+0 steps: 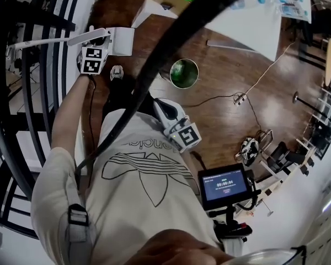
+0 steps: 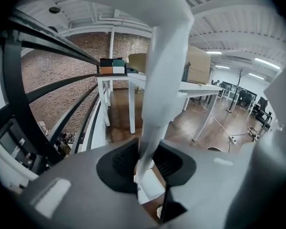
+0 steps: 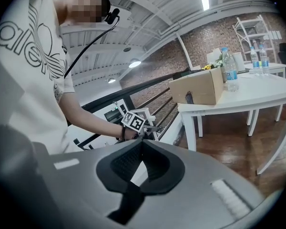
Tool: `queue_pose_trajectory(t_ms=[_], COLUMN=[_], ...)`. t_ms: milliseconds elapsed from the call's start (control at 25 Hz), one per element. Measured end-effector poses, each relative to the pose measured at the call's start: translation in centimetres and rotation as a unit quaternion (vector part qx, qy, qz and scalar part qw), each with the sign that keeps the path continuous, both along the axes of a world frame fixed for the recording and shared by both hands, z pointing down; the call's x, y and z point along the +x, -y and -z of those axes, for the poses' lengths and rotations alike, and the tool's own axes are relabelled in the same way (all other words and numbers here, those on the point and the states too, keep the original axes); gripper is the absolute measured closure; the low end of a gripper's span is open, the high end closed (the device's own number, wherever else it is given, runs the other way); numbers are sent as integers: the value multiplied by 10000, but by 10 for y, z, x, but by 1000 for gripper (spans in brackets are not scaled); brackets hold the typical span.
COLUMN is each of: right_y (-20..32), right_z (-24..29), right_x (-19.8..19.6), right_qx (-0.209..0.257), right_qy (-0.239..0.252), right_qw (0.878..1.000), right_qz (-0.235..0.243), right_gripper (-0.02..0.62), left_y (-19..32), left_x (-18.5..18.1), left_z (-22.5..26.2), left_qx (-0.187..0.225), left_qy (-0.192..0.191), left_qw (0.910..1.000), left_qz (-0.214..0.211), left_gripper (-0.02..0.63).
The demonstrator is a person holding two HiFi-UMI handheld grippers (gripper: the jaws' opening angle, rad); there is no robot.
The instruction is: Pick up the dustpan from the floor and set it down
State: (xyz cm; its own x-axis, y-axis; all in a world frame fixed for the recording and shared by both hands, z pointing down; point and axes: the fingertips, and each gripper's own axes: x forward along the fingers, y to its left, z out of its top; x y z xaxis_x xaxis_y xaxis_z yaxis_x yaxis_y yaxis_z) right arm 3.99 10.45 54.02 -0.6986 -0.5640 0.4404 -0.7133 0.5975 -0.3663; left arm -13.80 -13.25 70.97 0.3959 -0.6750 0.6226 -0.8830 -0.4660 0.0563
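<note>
The dustpan (image 1: 120, 40) is white, with a long pale handle (image 1: 41, 42) reaching left toward the railing. In the head view it is at the upper left, off the floor, in my left gripper (image 1: 101, 38). In the left gripper view the handle (image 2: 163, 66) stands upright between the jaws, and the left gripper (image 2: 145, 160) is shut on it. My right gripper (image 1: 159, 102) hangs in front of the person's shirt, apart from the dustpan. In the right gripper view the right gripper (image 3: 142, 144) has its pads touching with nothing between them, and the left gripper's marker cube (image 3: 135, 121) shows beyond.
A black railing (image 1: 22, 93) runs down the left side. A green bin (image 1: 183, 73) stands on the wooden floor, with a cable (image 1: 248, 90) trailing to the right. White tables (image 1: 248, 24) stand ahead, and one carries a cardboard box (image 3: 200, 87). A small screen (image 1: 225, 185) sits at the lower right.
</note>
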Motion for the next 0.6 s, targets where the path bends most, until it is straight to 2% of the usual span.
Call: queue_pose_trajectory(t_ms=[240, 440, 600], right_y=[19, 50, 75], right_z=[14, 40, 50], right_x=[8, 18, 25], right_qx=[435, 971, 1295], right_qy=[109, 440, 644], right_qw=[9990, 9943, 9895], right_qz=[41, -11, -41], right_gripper=[594, 594, 594], left_y=[-12, -31, -40], left_x=[2, 12, 22], left_z=[57, 122, 153], left_qx=[202, 392, 501], left_qy=[-98, -80, -56], left_qw=[9996, 9990, 9985], left_qz=[186, 222, 212], left_gripper=[495, 495, 497])
